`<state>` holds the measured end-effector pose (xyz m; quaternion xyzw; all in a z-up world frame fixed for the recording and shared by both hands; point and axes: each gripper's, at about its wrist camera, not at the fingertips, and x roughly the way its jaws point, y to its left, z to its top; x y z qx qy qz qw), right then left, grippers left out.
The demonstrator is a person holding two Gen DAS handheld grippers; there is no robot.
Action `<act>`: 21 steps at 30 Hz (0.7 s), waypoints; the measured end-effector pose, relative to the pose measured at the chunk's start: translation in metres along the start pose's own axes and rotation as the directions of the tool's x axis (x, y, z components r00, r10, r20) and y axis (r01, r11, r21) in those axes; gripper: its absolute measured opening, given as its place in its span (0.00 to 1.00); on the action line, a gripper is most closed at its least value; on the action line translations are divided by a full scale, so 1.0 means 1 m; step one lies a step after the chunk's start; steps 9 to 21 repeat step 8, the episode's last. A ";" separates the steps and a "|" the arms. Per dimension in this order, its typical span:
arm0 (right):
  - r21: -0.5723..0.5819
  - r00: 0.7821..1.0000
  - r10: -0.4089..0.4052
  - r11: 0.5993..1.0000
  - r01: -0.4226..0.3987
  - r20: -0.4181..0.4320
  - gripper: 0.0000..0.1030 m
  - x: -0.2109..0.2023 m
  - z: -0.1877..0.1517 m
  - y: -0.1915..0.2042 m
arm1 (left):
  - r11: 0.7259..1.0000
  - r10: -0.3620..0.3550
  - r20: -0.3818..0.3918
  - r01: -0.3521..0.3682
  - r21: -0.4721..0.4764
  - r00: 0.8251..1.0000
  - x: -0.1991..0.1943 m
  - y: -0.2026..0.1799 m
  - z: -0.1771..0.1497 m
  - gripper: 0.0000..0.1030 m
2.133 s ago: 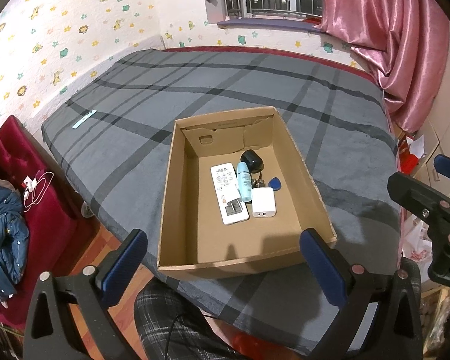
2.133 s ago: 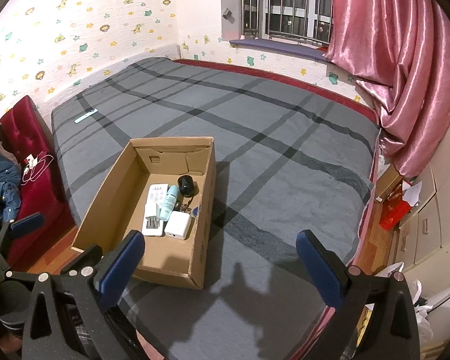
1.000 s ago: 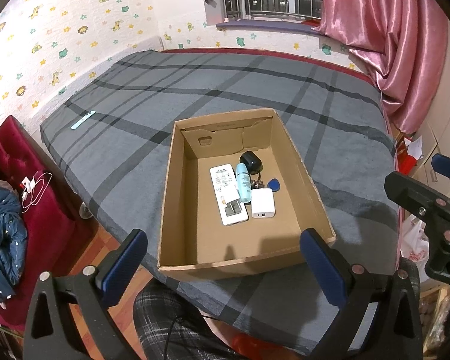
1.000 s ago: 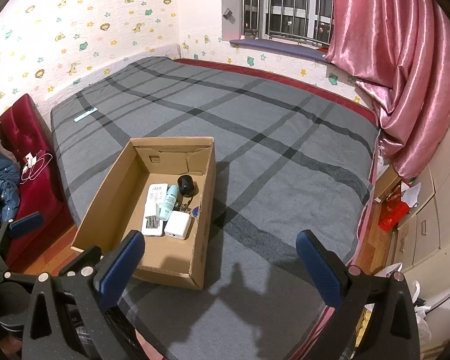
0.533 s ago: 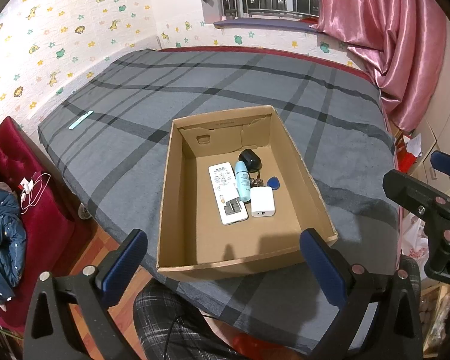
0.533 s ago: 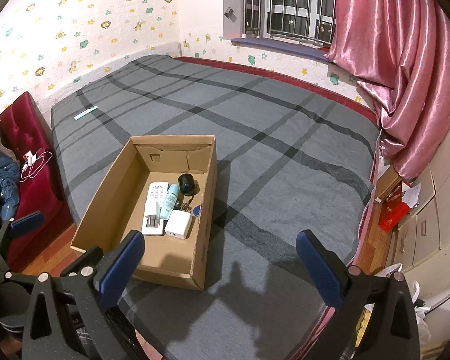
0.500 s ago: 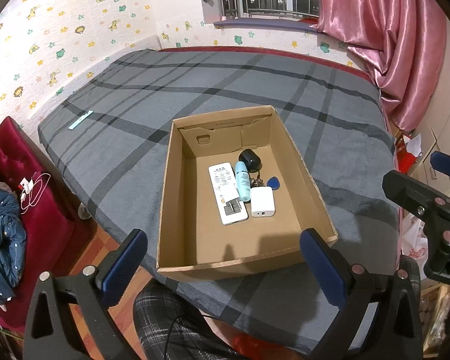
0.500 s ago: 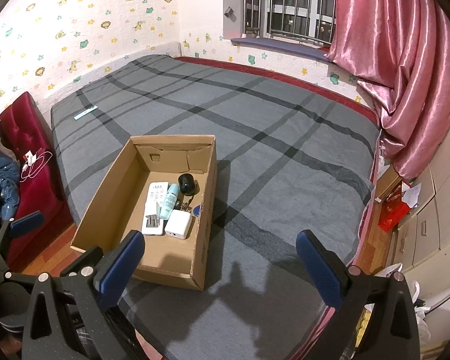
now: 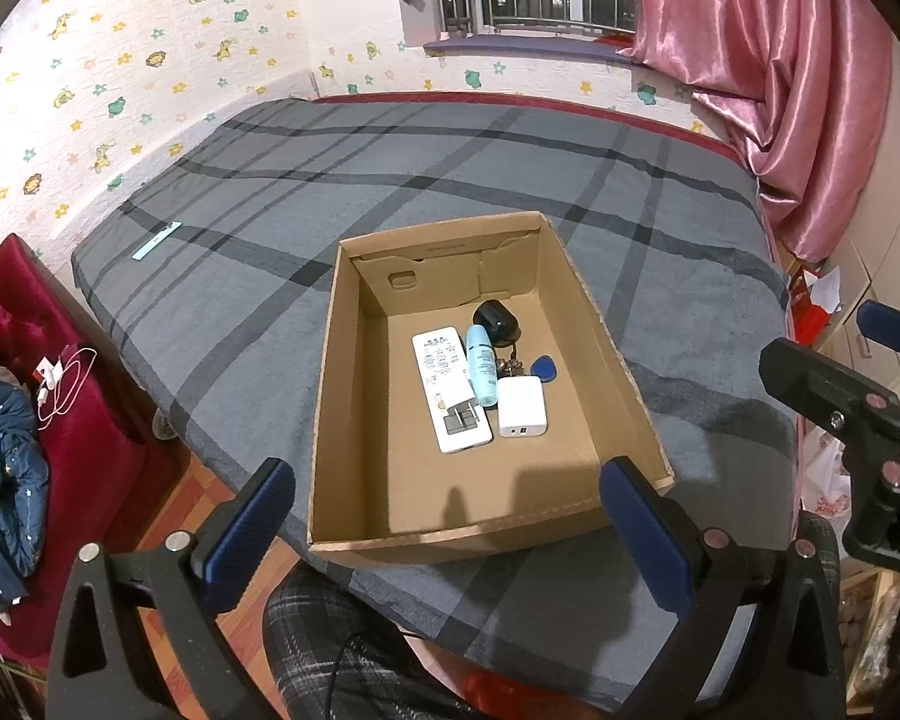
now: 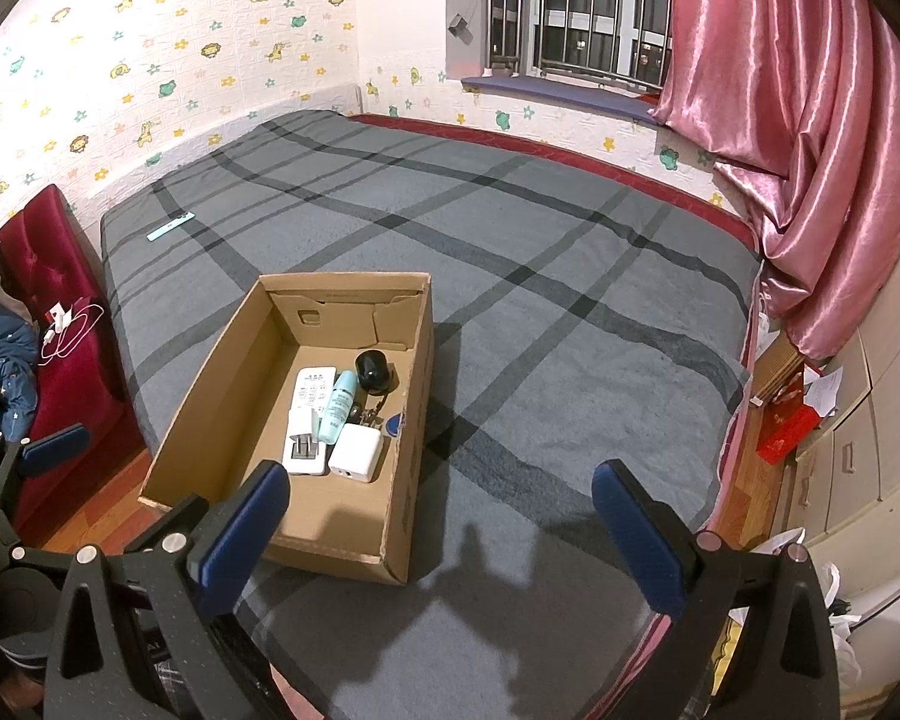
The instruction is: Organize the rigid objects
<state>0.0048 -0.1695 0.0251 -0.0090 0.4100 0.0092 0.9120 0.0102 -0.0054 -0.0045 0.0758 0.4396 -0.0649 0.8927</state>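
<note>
1. Right now, an open cardboard box (image 9: 342, 396) is seen resting on a bed (image 9: 450, 168) covered with a grey checked blanket, near the bed's front edge.
2. Several small things are gathered on the floor of the box, toward its far right part: a white remote control (image 9: 447, 378), a pale blue bottle (image 9: 481, 365) lying just beside it, a white charger block (image 9: 522, 407), a black rounded case (image 9: 495, 319), a blue key tag (image 9: 545, 367) and a small bunch of keys (image 9: 510, 363).
3. A small grey plug adapter (image 9: 461, 421) is seen lying on the near end of the remote control.
4. The left tool (image 9: 450, 534) is held above the near edge of the box with its blue-padded fingers (image 9: 252, 525) spread wide apart and nothing between them.
5. The right tool (image 10: 444, 531) is held over the blanket to the right of the box, its fingers likewise set wide apart and empty.
6. From the right wrist view, the box (image 10: 414, 420) is seen at the left, and the same remote control (image 10: 309, 414), bottle (image 10: 339, 399) and charger block (image 10: 357, 453) are shown inside it.
7. A pale blue strip (image 9: 157, 240) is seen lying alone on the far left of the bed, well apart from the box.
8. A pink curtain (image 10: 810, 120) is hung at the right by a barred window (image 10: 570, 12), and a red bench (image 9: 42, 360) with a white cable on it is placed at the left of the bed.
9. A checked trouser leg (image 9: 318, 648) of the person is visible below the left tool.
</note>
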 end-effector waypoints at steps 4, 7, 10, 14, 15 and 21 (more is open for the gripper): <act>0.001 1.000 0.002 1.000 -0.002 -0.004 1.00 0.003 0.002 -0.001 | 1.000 -0.001 0.000 0.001 0.009 1.000 0.003 -0.001 0.002 1.00; 0.002 1.000 0.004 1.000 -0.004 -0.007 1.00 0.007 0.005 -0.002 | 1.000 -0.020 0.002 0.020 0.011 1.000 0.005 -0.001 0.003 1.00; 0.002 1.000 0.004 1.000 -0.004 -0.008 1.00 0.008 0.006 -0.002 | 0.999 -0.038 -0.003 0.038 0.004 0.999 0.007 -0.001 0.004 1.00; 0.002 1.000 0.004 1.000 -0.004 -0.008 1.00 0.008 0.006 -0.002 | 0.999 -0.038 -0.003 0.038 0.004 0.999 0.007 -0.001 0.004 1.00; 0.002 1.000 0.004 1.000 -0.004 -0.008 1.00 0.008 0.006 -0.002 | 0.999 -0.038 -0.003 0.038 0.004 0.999 0.007 -0.001 0.004 1.00; 0.002 1.000 0.004 1.000 -0.004 -0.008 1.00 0.008 0.006 -0.002 | 0.999 -0.038 -0.003 0.038 0.004 0.999 0.007 -0.001 0.004 1.00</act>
